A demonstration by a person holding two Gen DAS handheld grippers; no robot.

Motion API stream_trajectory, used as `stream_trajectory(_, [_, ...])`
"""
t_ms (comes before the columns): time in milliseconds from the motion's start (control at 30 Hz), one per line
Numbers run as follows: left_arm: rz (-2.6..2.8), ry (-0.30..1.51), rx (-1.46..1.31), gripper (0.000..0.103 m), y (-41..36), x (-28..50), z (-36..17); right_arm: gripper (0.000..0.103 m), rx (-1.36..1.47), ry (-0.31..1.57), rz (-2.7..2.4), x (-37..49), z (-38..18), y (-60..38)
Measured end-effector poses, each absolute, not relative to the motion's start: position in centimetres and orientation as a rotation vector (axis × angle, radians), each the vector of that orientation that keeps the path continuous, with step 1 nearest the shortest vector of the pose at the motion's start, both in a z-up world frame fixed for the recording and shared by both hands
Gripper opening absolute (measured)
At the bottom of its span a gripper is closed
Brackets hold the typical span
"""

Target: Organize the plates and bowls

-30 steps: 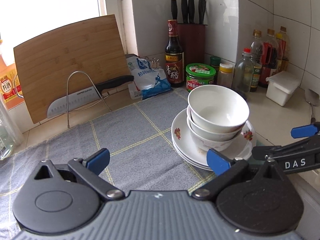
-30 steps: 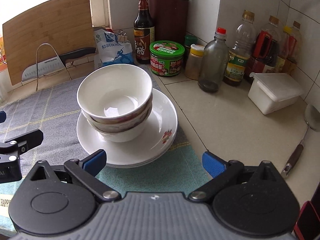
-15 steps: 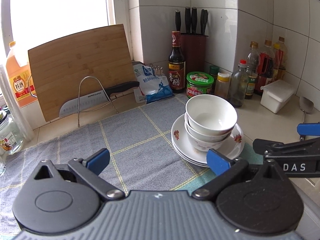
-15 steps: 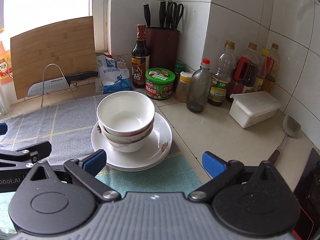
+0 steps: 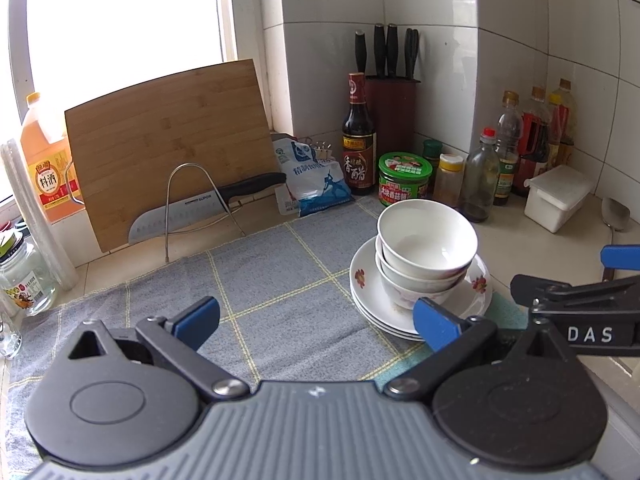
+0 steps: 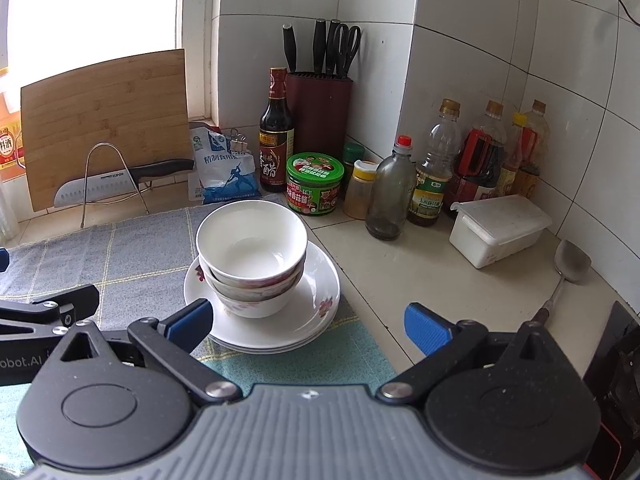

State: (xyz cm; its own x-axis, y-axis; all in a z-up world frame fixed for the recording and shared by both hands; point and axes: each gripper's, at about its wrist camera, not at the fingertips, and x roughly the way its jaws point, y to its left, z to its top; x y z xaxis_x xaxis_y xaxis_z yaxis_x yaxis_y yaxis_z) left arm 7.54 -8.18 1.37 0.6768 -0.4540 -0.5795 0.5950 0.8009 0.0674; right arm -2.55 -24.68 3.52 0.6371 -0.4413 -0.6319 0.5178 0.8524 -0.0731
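Several white bowls (image 5: 426, 248) are nested on a stack of white flowered plates (image 5: 362, 284), which sits on a grey checked cloth (image 5: 280, 280). The same bowls (image 6: 252, 246) and plates (image 6: 316, 300) show in the right wrist view. My left gripper (image 5: 316, 318) is open and empty, held back above the cloth to the left of the stack. My right gripper (image 6: 308, 322) is open and empty, held back in front of the stack. Neither touches the dishes.
A bamboo cutting board (image 5: 168, 144) and a knife on a wire rack (image 5: 204, 204) stand at the back left. A knife block (image 6: 320, 108), a vinegar bottle (image 6: 277, 140), a green jar (image 6: 315, 184), oil bottles (image 6: 480, 160), a white box (image 6: 500, 228) and a spoon (image 6: 570, 268) crowd the corner.
Both grippers have pulled back and risen away from the stack, so the bowls and plates look smaller and farther. Both stay open. The dishes have not moved.
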Motion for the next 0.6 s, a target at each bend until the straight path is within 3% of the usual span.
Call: stream_trajectory(600, [-0.600,0.577,0.264,0.102,-8.48,7.66,1.49,0.103,0.101,0.681,-0.562,-2.25,3.85,-24.67])
